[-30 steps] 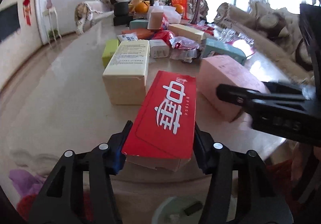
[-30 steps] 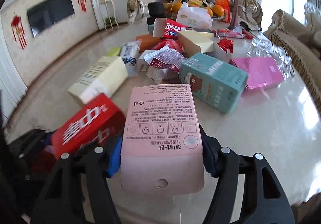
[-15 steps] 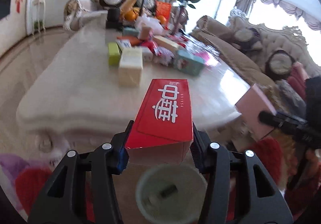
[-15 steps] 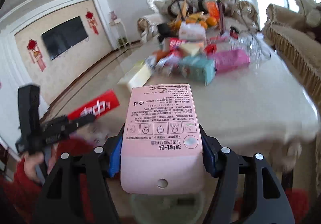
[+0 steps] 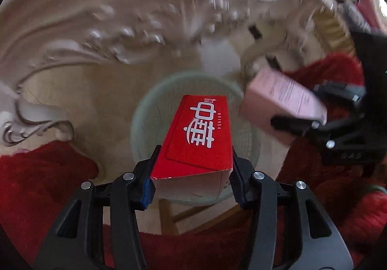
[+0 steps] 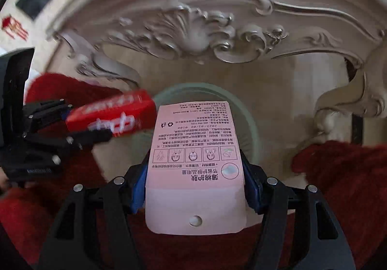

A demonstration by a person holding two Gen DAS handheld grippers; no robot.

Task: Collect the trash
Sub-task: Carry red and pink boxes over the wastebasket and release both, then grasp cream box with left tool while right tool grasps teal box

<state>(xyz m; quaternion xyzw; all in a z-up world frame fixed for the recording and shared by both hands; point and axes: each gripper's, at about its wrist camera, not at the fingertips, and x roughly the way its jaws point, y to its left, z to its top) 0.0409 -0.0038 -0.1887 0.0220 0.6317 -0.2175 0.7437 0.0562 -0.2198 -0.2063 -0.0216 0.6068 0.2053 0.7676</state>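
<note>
My left gripper (image 5: pixel 192 173) is shut on a red box (image 5: pixel 200 134) with white characters and holds it tilted down over a pale green waste bin (image 5: pixel 145 119) on the floor. My right gripper (image 6: pixel 194 180) is shut on a pink box (image 6: pixel 196 161) with printed text, held above the same bin (image 6: pixel 246 122). The pink box (image 5: pixel 283 103) and right gripper (image 5: pixel 321 112) also show at the right of the left wrist view. The red box (image 6: pixel 113 117) and left gripper (image 6: pixel 67 124) show at the left of the right wrist view.
The carved cream table apron (image 6: pixel 198 30) and its curved legs (image 6: pixel 338 110) stand just behind the bin. Red fabric (image 5: pixel 43 180) lies on both sides of the bin. The floor (image 5: pixel 84 95) is light wood.
Both grippers have swung down from the tabletop and come together, so both boxes now hang over the bin under the table edge. Both keep their hold.
</note>
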